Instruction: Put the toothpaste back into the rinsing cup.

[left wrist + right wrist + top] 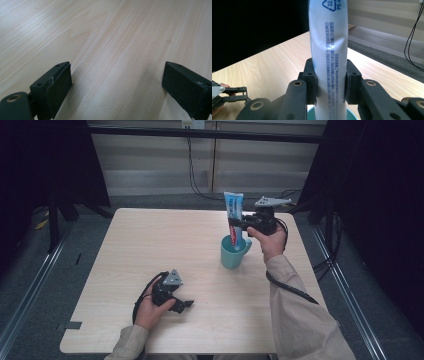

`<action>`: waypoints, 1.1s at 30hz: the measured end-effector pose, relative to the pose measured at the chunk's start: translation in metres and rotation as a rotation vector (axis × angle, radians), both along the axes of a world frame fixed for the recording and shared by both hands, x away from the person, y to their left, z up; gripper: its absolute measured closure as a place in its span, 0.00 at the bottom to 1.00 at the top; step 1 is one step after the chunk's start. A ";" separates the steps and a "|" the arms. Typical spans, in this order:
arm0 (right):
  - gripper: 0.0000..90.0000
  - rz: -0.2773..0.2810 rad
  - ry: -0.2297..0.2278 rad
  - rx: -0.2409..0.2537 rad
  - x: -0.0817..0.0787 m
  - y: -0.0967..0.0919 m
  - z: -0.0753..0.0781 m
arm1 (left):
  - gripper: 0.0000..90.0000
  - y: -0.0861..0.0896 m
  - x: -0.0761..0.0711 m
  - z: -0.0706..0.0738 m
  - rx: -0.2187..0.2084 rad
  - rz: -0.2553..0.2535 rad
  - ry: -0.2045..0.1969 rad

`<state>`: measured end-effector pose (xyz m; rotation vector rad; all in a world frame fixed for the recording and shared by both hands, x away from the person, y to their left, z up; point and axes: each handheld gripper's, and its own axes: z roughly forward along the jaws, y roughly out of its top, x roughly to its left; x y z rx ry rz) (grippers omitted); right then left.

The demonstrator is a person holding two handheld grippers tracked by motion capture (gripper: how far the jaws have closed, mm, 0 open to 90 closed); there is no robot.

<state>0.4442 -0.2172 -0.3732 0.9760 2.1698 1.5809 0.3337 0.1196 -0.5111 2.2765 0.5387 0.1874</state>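
Two tongs: right tongs [239,224] clench upright tube [233,215], its lower end inside cup [233,254]; release remains, I judge. Left tongs [184,304] gape, idle on bench [150,240].

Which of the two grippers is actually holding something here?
The right gripper: its jaws are clamped on the upright toothpaste tube, whose lower end sits in the teal mug. The left gripper is open and empty, low over the table.
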 end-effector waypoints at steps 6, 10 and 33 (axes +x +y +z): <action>0.77 -0.008 0.011 0.003 0.001 -0.001 -0.007 | 0.10 0.000 0.000 0.000 0.002 0.001 -0.001; 0.77 -0.011 0.010 -0.001 0.001 -0.003 -0.010 | 0.10 0.000 0.000 0.000 -0.002 0.002 -0.002; 0.76 -0.033 0.035 -0.012 0.001 -0.006 -0.033 | 0.10 0.000 0.000 0.000 0.004 0.003 -0.004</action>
